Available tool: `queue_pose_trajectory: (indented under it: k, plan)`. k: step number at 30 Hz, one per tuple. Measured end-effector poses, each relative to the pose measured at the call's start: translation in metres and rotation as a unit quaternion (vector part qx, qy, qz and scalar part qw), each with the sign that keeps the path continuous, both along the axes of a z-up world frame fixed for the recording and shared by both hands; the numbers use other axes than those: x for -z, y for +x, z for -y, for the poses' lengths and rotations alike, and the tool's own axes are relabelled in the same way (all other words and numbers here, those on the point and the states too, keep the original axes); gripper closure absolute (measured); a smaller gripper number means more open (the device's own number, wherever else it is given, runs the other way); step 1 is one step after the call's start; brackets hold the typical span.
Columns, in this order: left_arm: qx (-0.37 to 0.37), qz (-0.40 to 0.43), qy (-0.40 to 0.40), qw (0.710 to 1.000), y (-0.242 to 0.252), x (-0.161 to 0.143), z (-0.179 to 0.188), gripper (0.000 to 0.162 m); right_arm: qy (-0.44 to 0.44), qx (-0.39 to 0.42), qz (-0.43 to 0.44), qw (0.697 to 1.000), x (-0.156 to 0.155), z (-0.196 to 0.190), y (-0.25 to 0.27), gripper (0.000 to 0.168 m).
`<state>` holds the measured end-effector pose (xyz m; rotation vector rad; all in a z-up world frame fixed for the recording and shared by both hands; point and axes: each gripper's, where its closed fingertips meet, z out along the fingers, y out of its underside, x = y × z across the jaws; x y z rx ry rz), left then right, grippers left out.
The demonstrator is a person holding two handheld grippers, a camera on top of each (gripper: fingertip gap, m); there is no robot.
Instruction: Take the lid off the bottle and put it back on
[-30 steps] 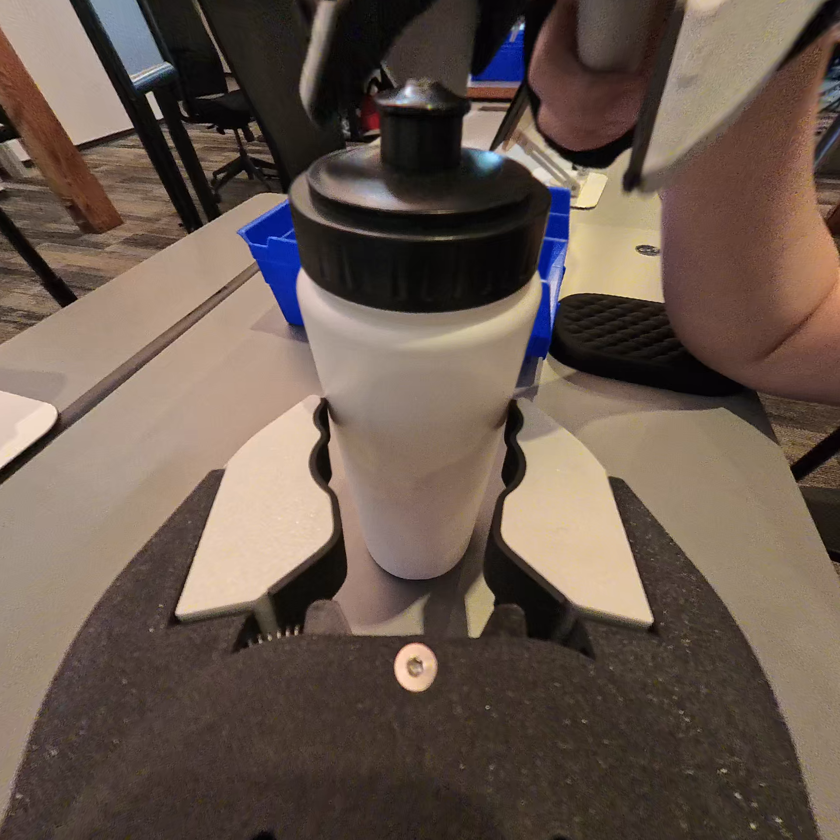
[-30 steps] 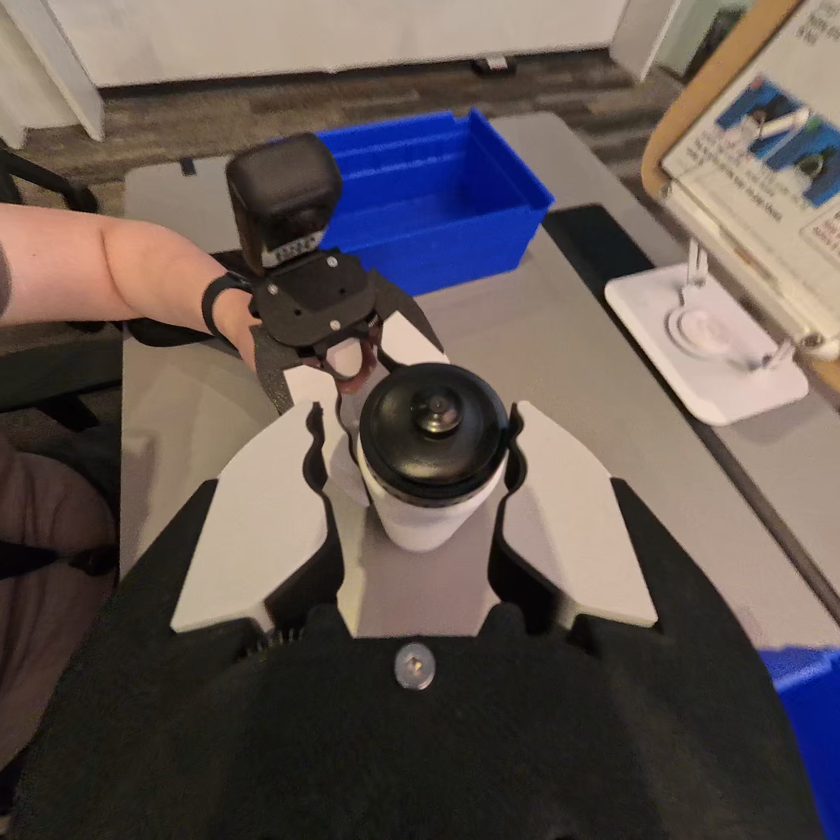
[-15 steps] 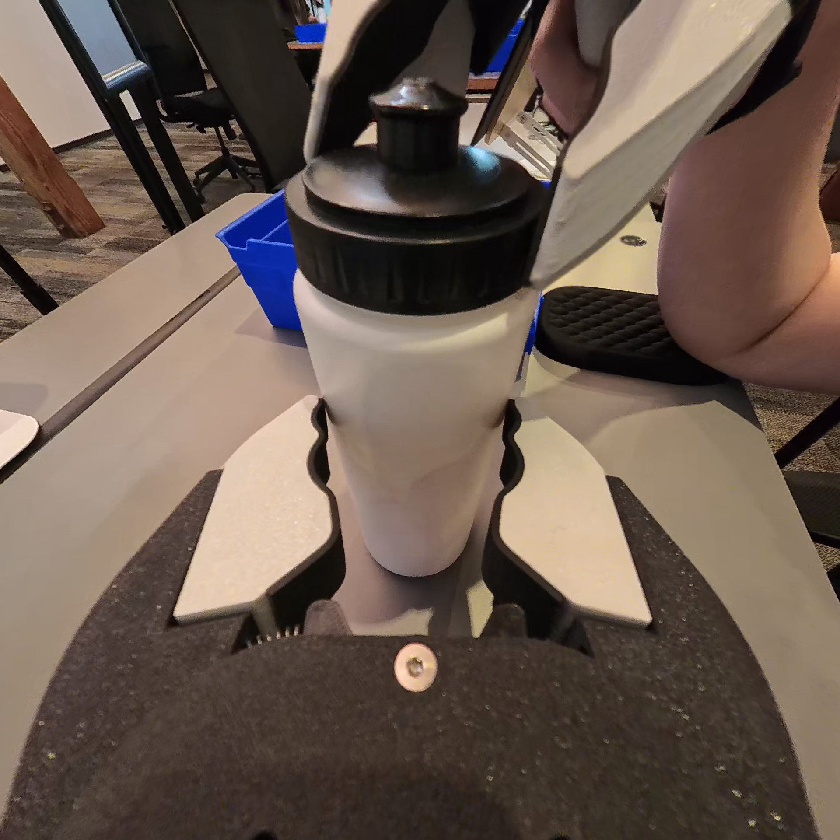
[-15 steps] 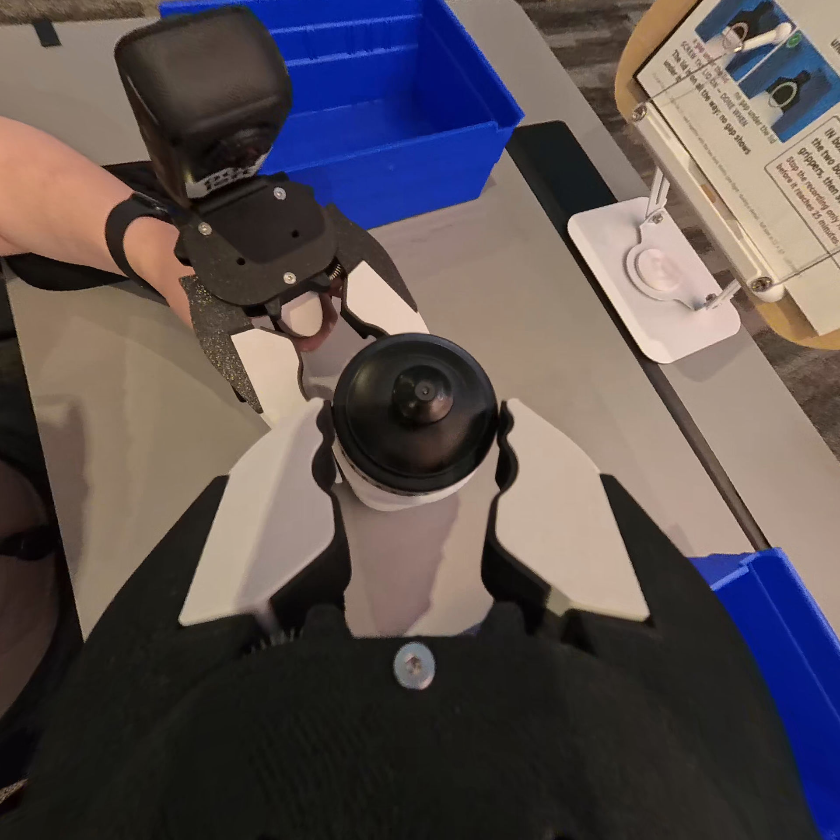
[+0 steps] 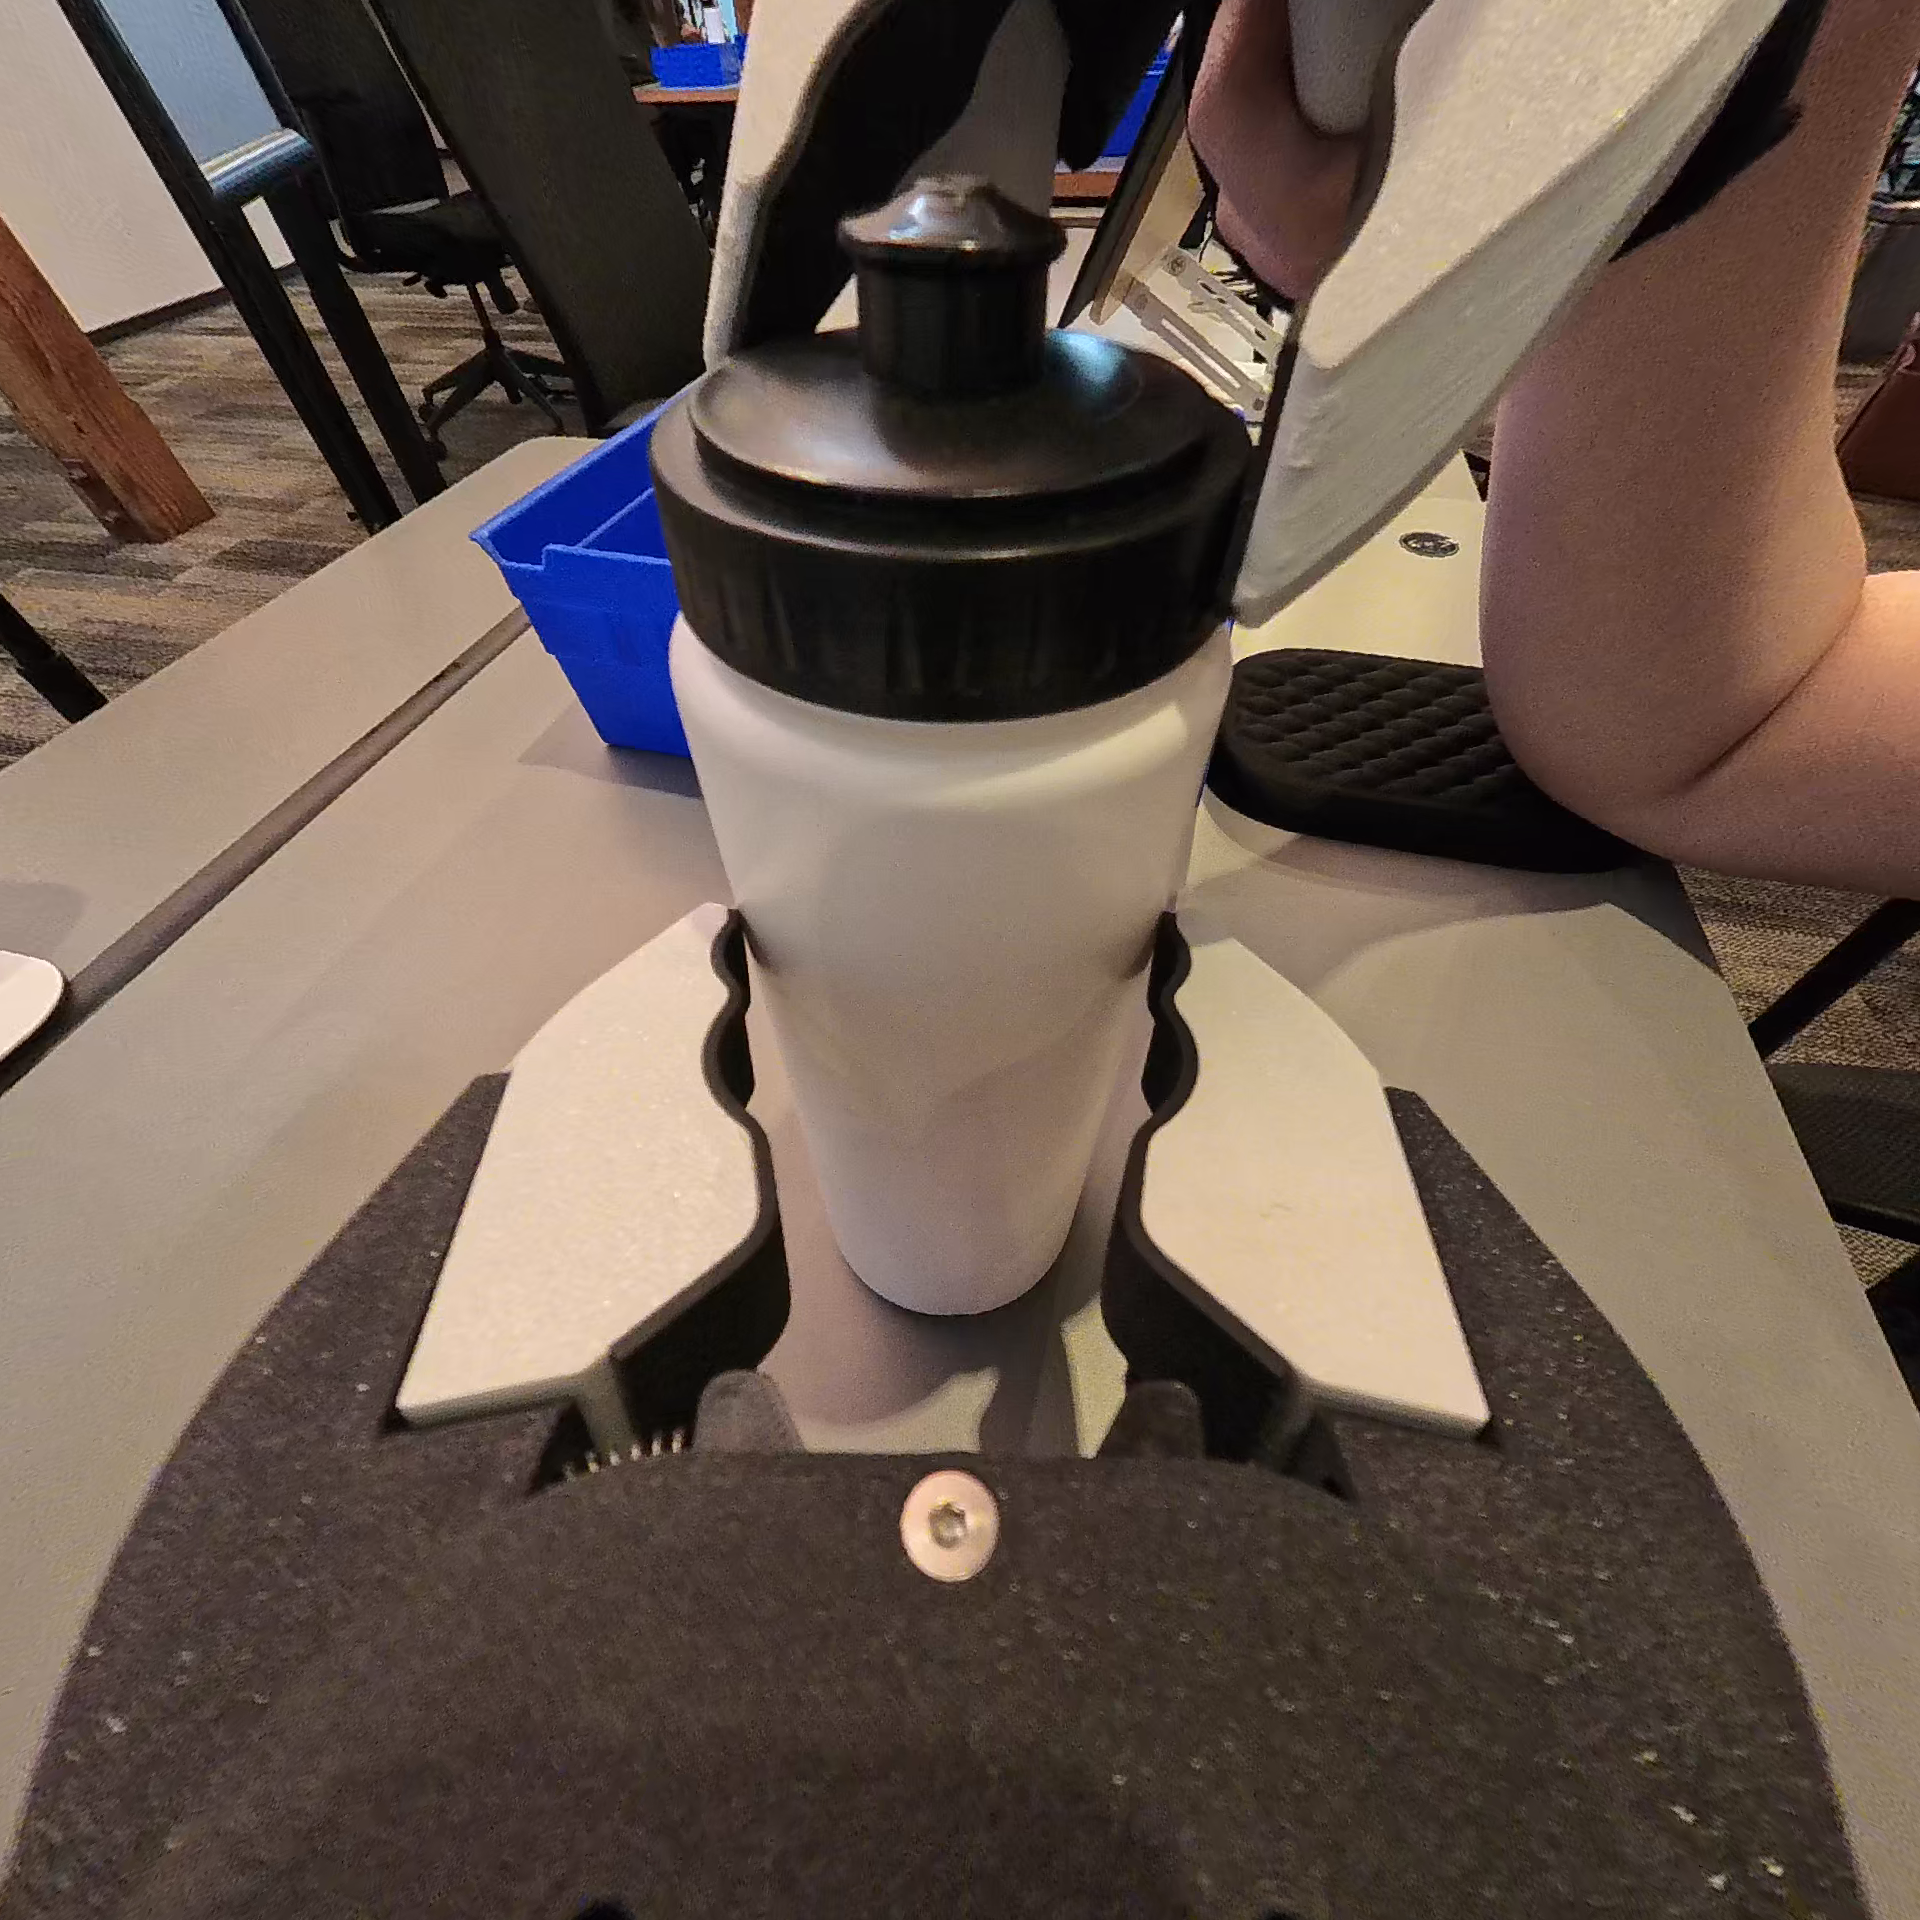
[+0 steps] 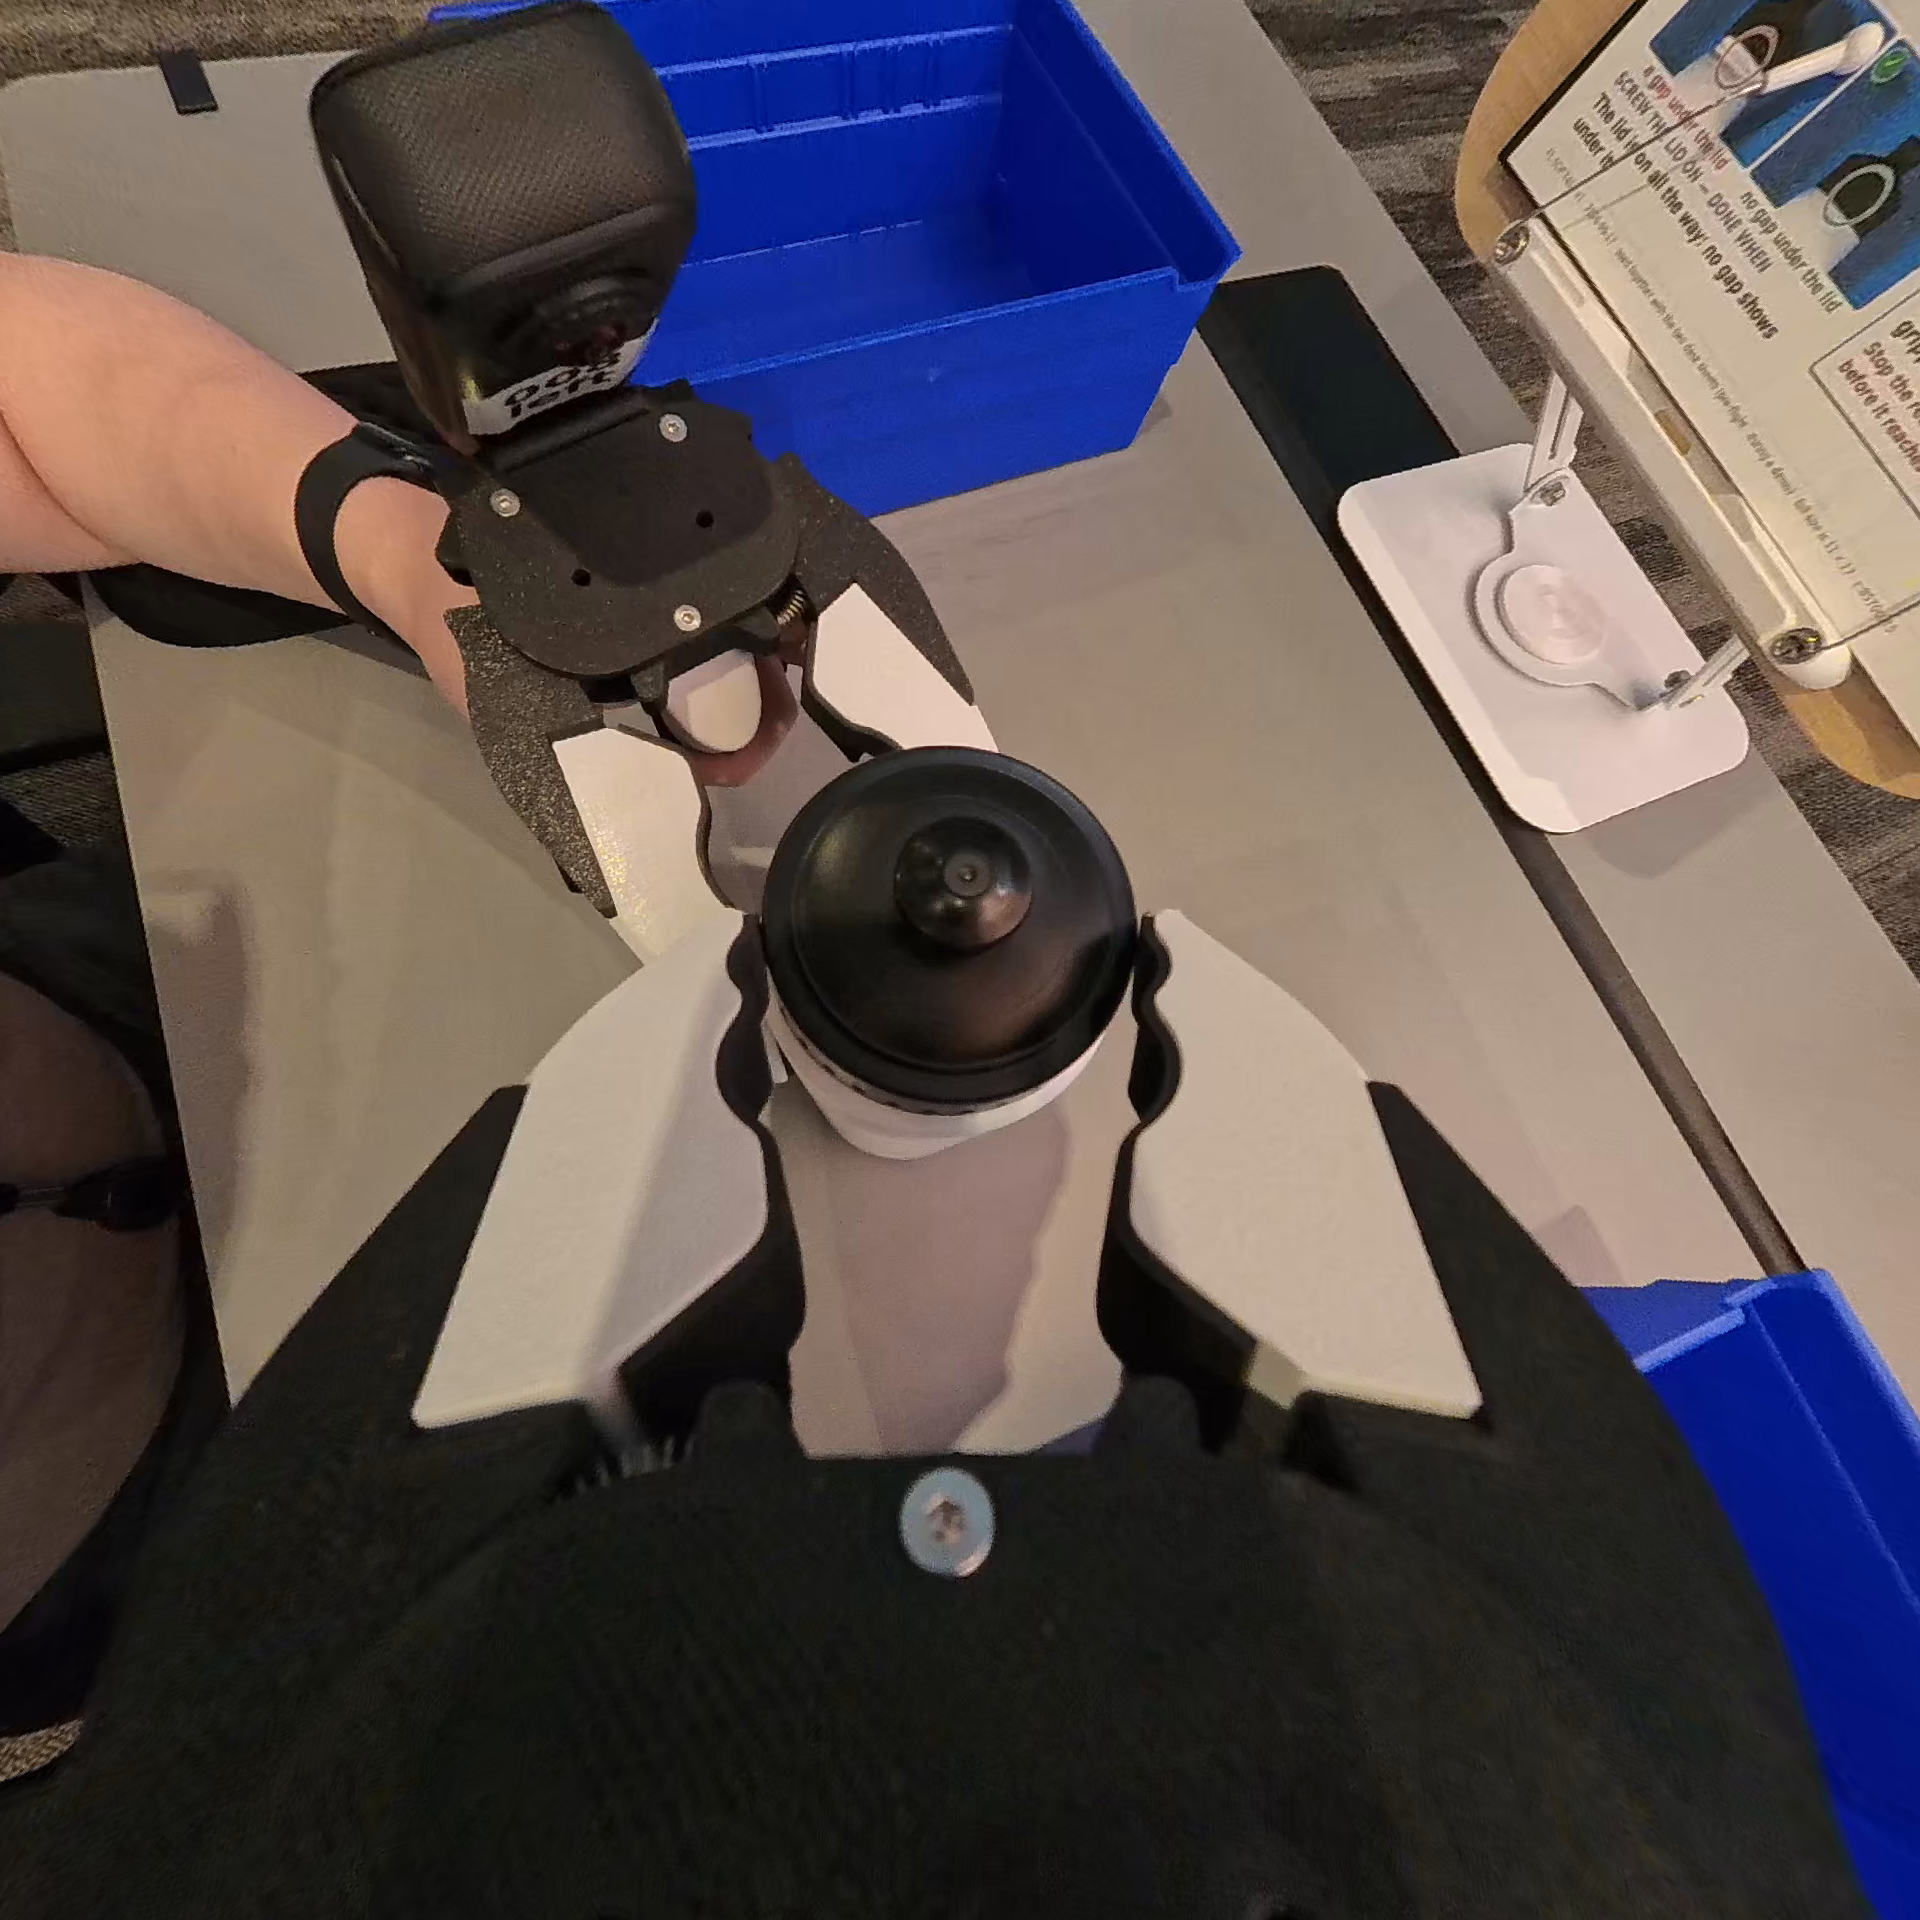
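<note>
Gripping ribbed black lid [image 6: 940,940]: right claw [image 6: 943,997]; bottle [image 5: 956,997] smooth.

The left wrist view looks level and close at the bottle [image 5: 951,935]; the right wrist view looks steeply down on its lid [image 6: 945,925].

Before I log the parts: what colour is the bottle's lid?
Black; the lid, ribbed round its rim, shows best in the left wrist view.

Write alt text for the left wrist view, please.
The left gripper clamps a white bottle standing upright on a grey table. The right gripper closes from above on its black lid; a blue bin sits behind.
</note>
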<state>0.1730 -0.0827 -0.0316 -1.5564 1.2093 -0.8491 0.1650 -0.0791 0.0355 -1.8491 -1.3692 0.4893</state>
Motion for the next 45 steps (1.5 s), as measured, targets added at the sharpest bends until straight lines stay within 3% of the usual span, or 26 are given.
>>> queue_pose_trajectory:
  k: [25, 28, 31, 35, 38, 41, 45]
  plan:
    - [0.000, -0.005, 0.003, 1.000, -0.001, 0.000, 0.001, 0.088, 0.012, -0.001, 0.029, 0.999, 0.003, 0.003, 0.004, 0.099]
    - [0.015, -0.012, 0.012, 1.000, 0.000, 0.000, 0.005, 0.088, 0.013, -0.035, 0.031, 0.999, 0.002, 0.009, 0.004, 0.099]
    - [0.053, -0.012, 0.003, 0.998, 0.002, 0.000, 0.016, 0.088, 0.029, -0.120, 0.023, 0.992, 0.002, 0.020, 0.005, 0.099]
    - [0.139, -0.025, 0.027, 0.990, 0.007, 0.000, 0.043, 0.088, 0.041, -0.271, -0.018, 0.962, 0.000, 0.053, 0.007, 0.099]
    - [0.195, -0.015, 0.022, 0.980, 0.010, 0.000, 0.064, 0.088, 0.017, -0.340, -0.052, 0.939, -0.001, 0.071, 0.008, 0.099]
    - [0.191, -0.010, 0.017, 0.981, 0.012, 0.000, 0.063, 0.089, -0.001, -0.341, -0.070, 0.937, -0.002, 0.068, 0.007, 0.099]
    - [0.131, -0.010, 0.010, 0.991, 0.009, 0.000, 0.041, 0.089, 0.023, -0.270, -0.081, 0.959, -0.007, 0.043, -0.004, 0.089]
